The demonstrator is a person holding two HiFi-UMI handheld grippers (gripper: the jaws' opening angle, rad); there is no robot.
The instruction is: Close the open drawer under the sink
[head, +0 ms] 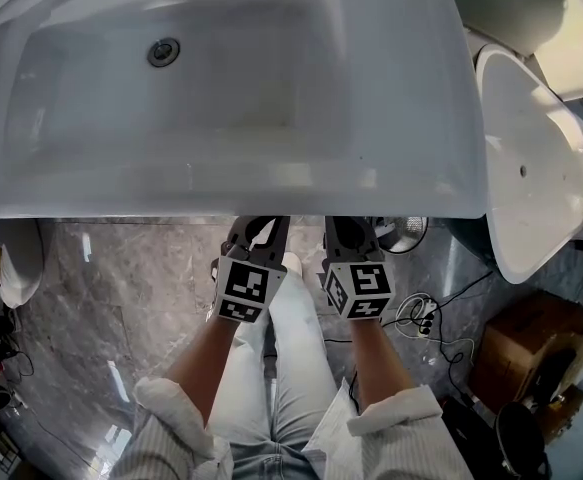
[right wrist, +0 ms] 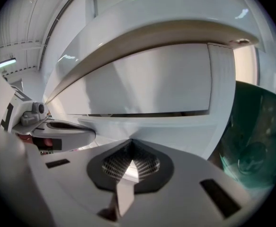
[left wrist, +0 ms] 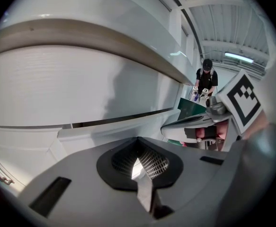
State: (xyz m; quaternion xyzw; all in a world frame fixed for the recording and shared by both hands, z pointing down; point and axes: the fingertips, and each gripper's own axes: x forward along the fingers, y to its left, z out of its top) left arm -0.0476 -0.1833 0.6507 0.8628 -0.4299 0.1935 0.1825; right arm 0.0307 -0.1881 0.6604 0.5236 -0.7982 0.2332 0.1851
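From above, the white sink (head: 411, 168) hides the drawer beneath it. My left gripper (head: 256, 230) and right gripper (head: 346, 230) reach side by side under its front rim. In the left gripper view the white drawer front (left wrist: 81, 86) fills the frame, with a thin dark gap (left wrist: 119, 120) below it. The left gripper (left wrist: 138, 141) is shut and empty, its tip against the white ledge under that gap. The right gripper view shows the same drawer front (right wrist: 142, 84) and gap (right wrist: 142, 113). The right gripper (right wrist: 130, 142) is shut and empty, its tip at the ledge.
A second white basin (head: 531, 168) stands to the right, with a cardboard box (head: 526, 353) and cables (head: 426, 318) on the marble floor (head: 101, 298). A green glass piece (right wrist: 256, 136) is close on the right. A person (left wrist: 205, 79) stands far off.
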